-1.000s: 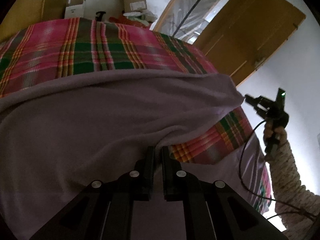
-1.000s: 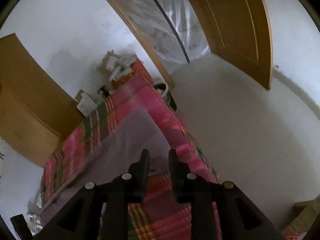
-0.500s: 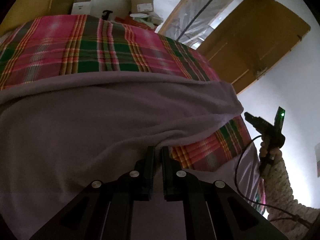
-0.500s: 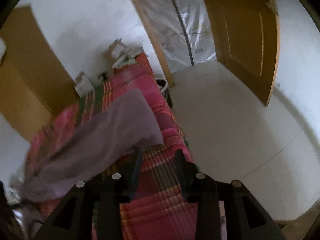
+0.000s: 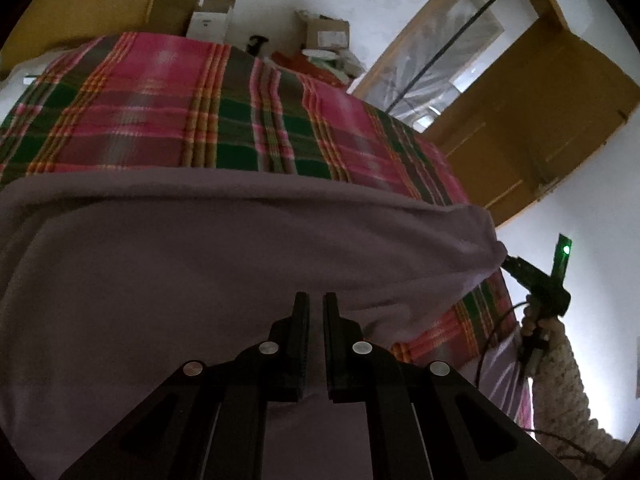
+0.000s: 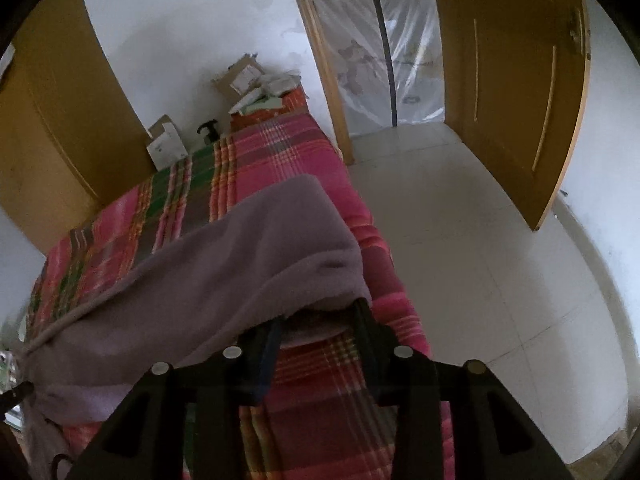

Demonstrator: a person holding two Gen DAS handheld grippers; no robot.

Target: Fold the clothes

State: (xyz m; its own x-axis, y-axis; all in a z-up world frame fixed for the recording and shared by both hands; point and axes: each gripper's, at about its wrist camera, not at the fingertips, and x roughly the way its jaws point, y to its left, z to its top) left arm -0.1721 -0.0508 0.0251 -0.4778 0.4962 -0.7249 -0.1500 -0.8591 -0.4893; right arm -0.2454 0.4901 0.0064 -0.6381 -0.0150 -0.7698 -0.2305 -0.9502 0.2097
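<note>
Since a second ago the right tongs (image 6: 318,312) have spread apart at the corner of the soft mauve fleece garment (image 5: 224,264), which is draped over the pink-and-green plaid bed (image 5: 192,112) ahead of both. The left tongs (image 5: 316,304) stay clamped on its near hem. Limp, light cloth: best gripped by corners.

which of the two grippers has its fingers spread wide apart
The right gripper: its fingers stand wide apart at the purple garment's corner, while the left gripper's are nearly closed on cloth.
</note>
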